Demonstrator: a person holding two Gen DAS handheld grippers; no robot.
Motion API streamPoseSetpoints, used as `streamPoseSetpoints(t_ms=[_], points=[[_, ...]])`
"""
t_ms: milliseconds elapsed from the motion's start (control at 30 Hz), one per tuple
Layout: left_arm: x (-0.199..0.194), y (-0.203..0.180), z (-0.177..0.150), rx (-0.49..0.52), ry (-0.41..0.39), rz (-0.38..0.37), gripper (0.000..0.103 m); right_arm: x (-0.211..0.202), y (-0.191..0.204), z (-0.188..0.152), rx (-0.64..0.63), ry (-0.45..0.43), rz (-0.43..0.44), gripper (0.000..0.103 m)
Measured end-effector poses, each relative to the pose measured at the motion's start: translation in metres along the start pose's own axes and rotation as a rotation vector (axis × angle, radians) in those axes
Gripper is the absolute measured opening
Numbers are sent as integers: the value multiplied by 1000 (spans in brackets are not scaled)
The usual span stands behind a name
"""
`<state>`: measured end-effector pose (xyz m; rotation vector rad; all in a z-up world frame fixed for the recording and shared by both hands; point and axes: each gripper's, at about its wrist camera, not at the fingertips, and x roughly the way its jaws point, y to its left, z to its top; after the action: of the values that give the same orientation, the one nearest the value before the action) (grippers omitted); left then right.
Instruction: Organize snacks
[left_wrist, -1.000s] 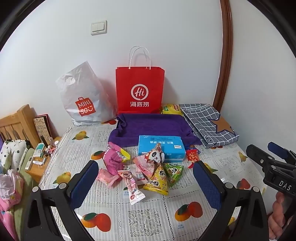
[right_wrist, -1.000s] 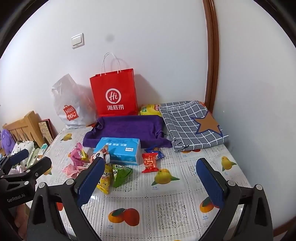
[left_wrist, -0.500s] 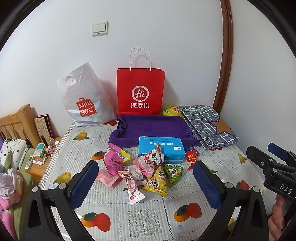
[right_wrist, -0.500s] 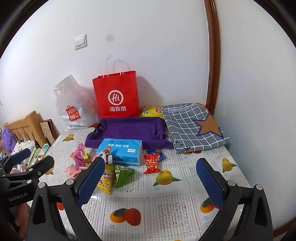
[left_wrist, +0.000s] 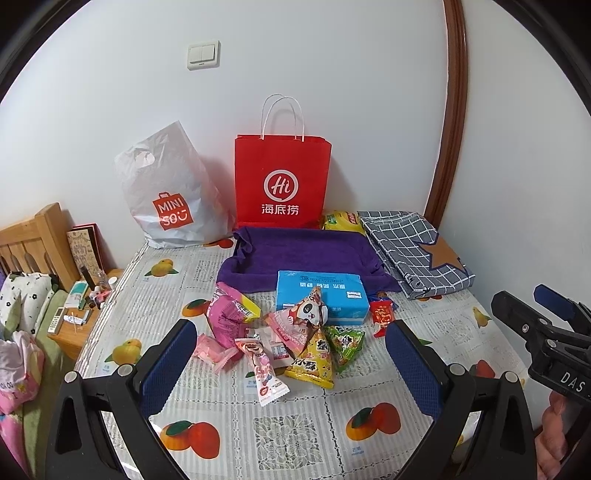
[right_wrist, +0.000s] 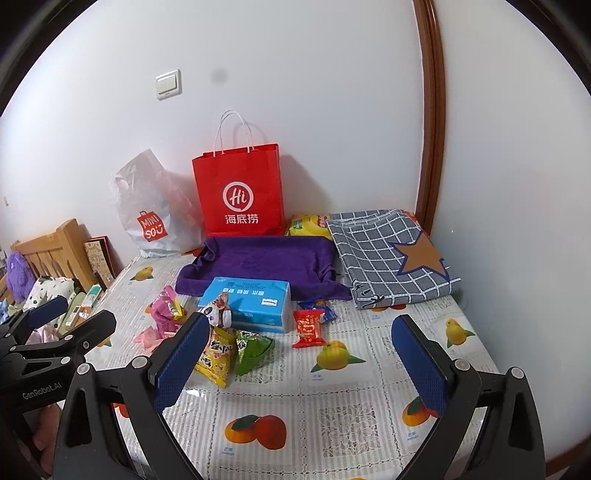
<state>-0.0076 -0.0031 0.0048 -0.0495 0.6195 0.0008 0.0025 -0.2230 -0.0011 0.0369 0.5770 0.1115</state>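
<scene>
Several snack packets lie in a loose pile mid-table: a pink bag, a yellow triangular pack, a green pack and a red pack. Behind them sits a blue tissue box in front of a purple cloth tray. My left gripper hovers open above the near side of the pile, holding nothing. My right gripper is open too, over the table right of the yellow pack, near the red pack.
A red paper bag and a white plastic bag stand against the back wall. A checked cloth lies at the back right, with a yellow chip bag beside it. A wooden headboard and a cluttered stand are left of the table.
Both grippers have risen or tilted slightly, so the scene sits a little lower in both views. Nothing on the table has moved.
</scene>
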Motion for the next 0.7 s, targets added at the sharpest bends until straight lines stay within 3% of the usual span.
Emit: streamPoseSetpoints(t_ms=[700], points=[[-3,2,3,-3,-3,-6,102,0,4,-2,-6,1,16,99]])
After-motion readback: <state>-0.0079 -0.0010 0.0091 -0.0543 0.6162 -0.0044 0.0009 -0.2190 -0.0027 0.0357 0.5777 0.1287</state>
